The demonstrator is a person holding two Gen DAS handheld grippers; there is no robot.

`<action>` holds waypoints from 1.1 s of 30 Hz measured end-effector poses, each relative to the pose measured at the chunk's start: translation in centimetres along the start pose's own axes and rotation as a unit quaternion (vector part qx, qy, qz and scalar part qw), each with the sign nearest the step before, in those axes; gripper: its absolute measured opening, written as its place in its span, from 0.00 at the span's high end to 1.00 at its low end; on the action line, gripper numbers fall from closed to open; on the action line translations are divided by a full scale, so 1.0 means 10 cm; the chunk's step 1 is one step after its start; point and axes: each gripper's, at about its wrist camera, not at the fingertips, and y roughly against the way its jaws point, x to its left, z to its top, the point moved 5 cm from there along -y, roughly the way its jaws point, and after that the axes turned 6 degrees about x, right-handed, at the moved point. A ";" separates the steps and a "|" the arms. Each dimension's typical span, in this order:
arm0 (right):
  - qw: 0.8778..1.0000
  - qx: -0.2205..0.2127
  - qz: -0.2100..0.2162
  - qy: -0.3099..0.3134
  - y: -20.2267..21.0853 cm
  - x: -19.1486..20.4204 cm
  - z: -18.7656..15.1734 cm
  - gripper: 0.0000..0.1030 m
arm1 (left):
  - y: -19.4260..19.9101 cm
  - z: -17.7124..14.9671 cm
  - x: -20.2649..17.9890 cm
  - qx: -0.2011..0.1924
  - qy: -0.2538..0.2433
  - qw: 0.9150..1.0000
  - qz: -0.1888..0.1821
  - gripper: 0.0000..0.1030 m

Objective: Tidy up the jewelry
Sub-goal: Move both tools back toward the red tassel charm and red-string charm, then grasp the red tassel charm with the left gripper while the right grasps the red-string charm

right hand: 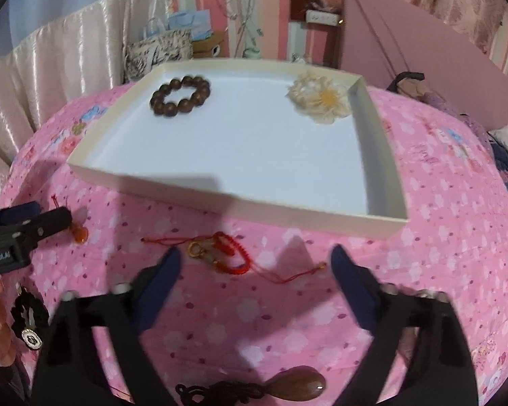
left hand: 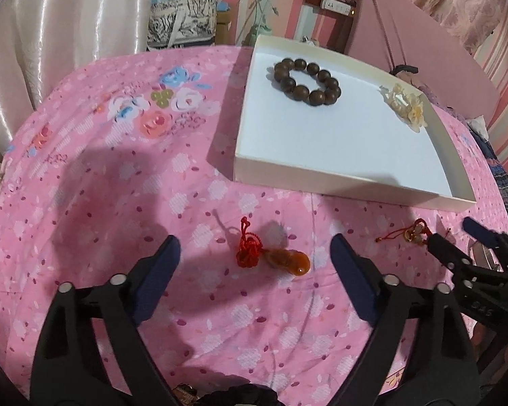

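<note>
A shallow white box [left hand: 338, 182] [right hand: 240, 208] lies on the pink floral cloth. It holds a dark wooden bead bracelet [left hand: 307, 82] [right hand: 180, 95] and a cream flower ornament [left hand: 405, 107] [right hand: 320, 99]. My left gripper [left hand: 255, 253] is open, its fingers either side of an amber pendant on a red knotted cord [left hand: 276, 257]. My right gripper [right hand: 255, 265] is open, just behind a red cord bracelet with a gold charm [right hand: 220, 252] [left hand: 408, 233]. The right gripper also shows in the left wrist view [left hand: 457, 240]; the left gripper shows in the right wrist view [right hand: 34, 223].
A brown pendant on a dark cord [right hand: 281, 387] lies near the cloth's front edge. A black brooch and orange discs [right hand: 23, 324] lie at the left. A pink board [left hand: 423, 34] leans behind the box. Bags and curtains stand at the back.
</note>
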 end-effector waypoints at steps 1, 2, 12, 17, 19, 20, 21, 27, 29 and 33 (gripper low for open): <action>1.000 0.005 0.004 0.001 -0.03 0.01 -0.01 0.28 | -0.02 0.00 0.01 0.005 0.001 1.000 -0.002 0.21; 1.000 0.011 0.008 0.000 -0.07 0.02 -0.02 0.32 | -0.04 0.00 0.01 0.010 0.002 1.000 -0.003 0.22; 0.999 0.009 0.029 -0.017 -0.17 -0.02 0.00 0.47 | -0.14 -0.01 0.02 0.022 0.002 1.000 -0.004 0.39; 0.999 0.002 0.036 -0.018 -0.17 -0.01 0.02 0.52 | -0.13 -0.01 0.03 0.022 0.004 1.000 -0.007 0.54; 0.999 0.000 0.037 -0.015 -0.17 0.01 0.02 0.56 | -0.12 -0.01 0.03 0.022 0.005 1.000 -0.015 0.62; 0.999 0.000 0.037 -0.014 -0.17 0.01 0.02 0.60 | -0.12 -0.01 0.02 0.023 0.006 1.000 -0.018 0.65; 0.999 -0.001 0.035 -0.013 -0.17 0.01 0.02 0.61 | -0.12 -0.01 0.01 0.024 0.005 0.999 -0.023 0.70; 0.999 -0.003 0.039 -0.017 -0.16 -0.02 0.02 0.80 | -0.12 -0.01 -0.05 0.021 0.001 0.999 -0.028 0.86; 0.999 -0.004 0.043 -0.018 -0.15 -0.03 0.02 0.84 | -0.10 -0.01 -0.07 0.017 -0.002 0.999 -0.029 0.89; 0.998 -0.007 0.051 -0.023 -0.13 -0.05 0.02 0.88 | -0.09 0.00 -0.08 0.011 -0.002 0.999 -0.029 0.91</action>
